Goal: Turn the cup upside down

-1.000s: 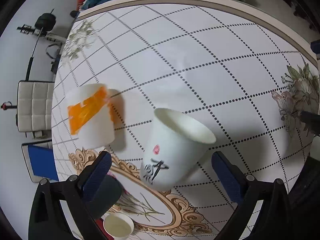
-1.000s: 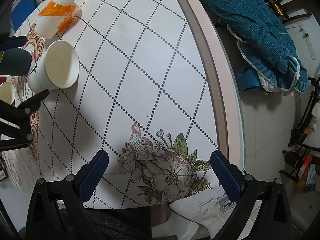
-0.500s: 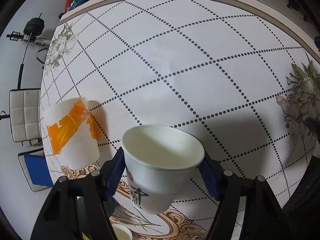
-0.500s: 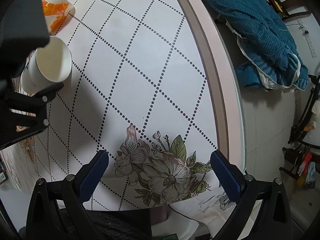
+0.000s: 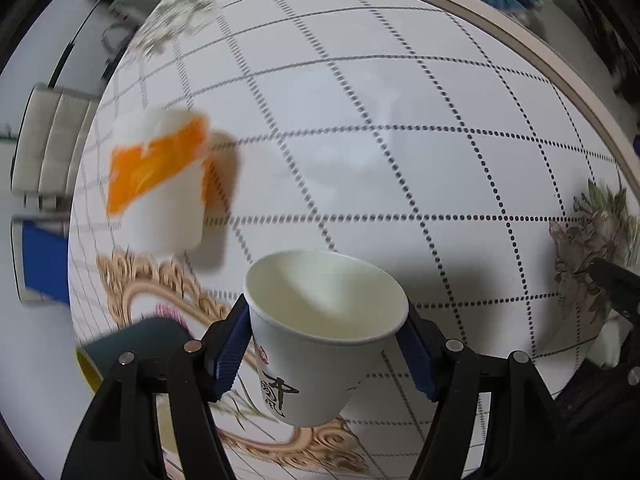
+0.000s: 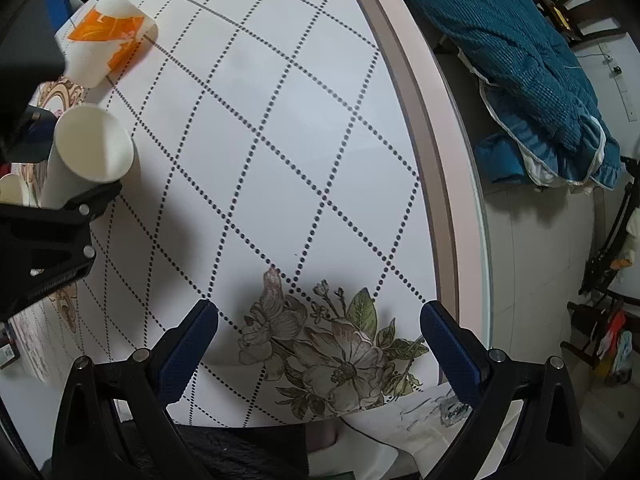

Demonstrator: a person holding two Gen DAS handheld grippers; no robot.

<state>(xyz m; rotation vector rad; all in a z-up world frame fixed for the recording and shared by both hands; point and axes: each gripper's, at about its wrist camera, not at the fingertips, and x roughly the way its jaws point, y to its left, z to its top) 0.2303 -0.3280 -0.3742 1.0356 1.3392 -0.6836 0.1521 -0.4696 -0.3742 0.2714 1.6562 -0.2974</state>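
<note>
A white paper cup [image 5: 320,332] with black calligraphy and a red stamp is gripped between the blue pads of my left gripper [image 5: 326,344]. It is lifted off the table, mouth up and tilted away from me. It also shows at the left of the right wrist view [image 6: 90,156], held by the left gripper. My right gripper [image 6: 318,340] is open and empty, low over the flower print near the table's edge.
A white cup with orange tape [image 5: 164,184] lies on the round patterned table [image 5: 360,100], also in the right wrist view [image 6: 106,46]. A dark cup [image 5: 136,344] stands behind my left finger. A small white cup [image 6: 12,190] sits nearby. Blue bedding [image 6: 516,60] lies past the table rim.
My left gripper closed on the paper cup and lifted it off the table. The view swung, blurring the taped cup. The right gripper stayed still and open.
</note>
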